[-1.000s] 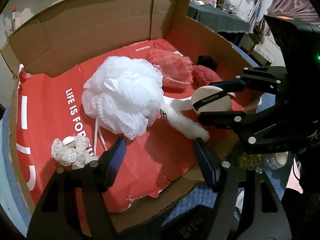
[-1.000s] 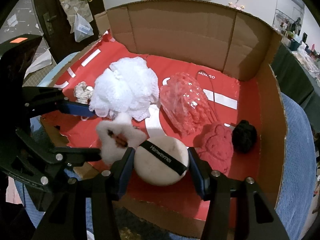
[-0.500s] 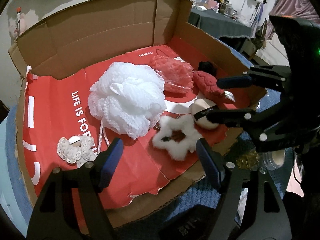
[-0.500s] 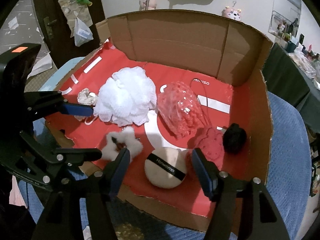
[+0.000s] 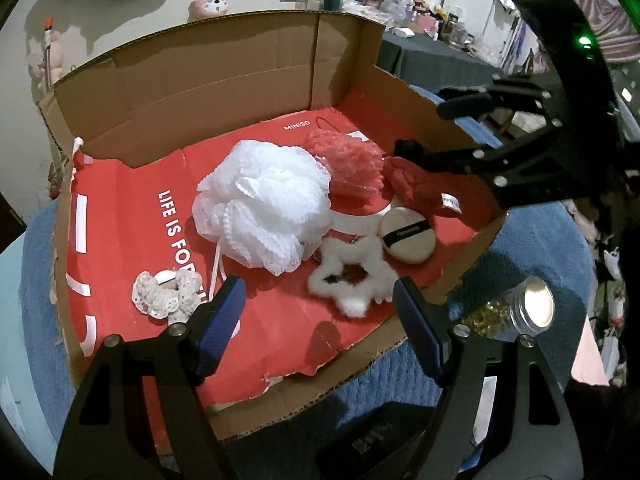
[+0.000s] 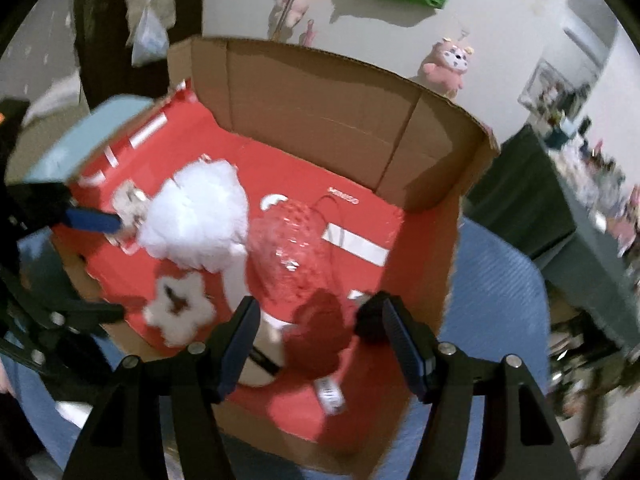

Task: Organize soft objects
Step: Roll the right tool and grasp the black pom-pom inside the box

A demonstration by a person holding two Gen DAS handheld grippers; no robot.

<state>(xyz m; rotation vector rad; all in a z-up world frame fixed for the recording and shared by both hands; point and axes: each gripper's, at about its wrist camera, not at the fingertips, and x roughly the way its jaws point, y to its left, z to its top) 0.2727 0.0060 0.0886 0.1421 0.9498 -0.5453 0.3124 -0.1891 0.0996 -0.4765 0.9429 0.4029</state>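
A: Status on both tools?

B: Left gripper (image 5: 316, 312) spread wide, nothing between the fingers, hovering over the near edge of the cardboard box (image 5: 224, 80). Right gripper (image 6: 316, 332) also spread, nothing pinched; it sits above the dark red plush (image 6: 320, 332) at the box's right side (right view is motion-blurred, so detail is soft there).

A: Count the contents, near to far.

B: Seven soft items, all lying on the red paper liner (image 5: 120, 208). Nearest row: one cream crochet scrunchie (image 5: 168, 296) at the left, one white fluffy star ring (image 5: 352, 280) in the middle. Just behind the star and touching it: one beige powder puff (image 5: 407, 236) with a black band. Then one white mesh bath pouf (image 5: 264, 208), biggest item, centre, its edge against the star. Behind and to the right: one pink mesh pouf (image 5: 344, 160) touching the white one, one dark red plush beside it, one small black item (image 6: 366, 320) mostly hidden by the right finger.

A: Outside the box?

B: One clear jar with a silver lid (image 5: 536, 308) and gold bits inside, on the blue mat (image 5: 532, 236), just beside the box's near-right edge.
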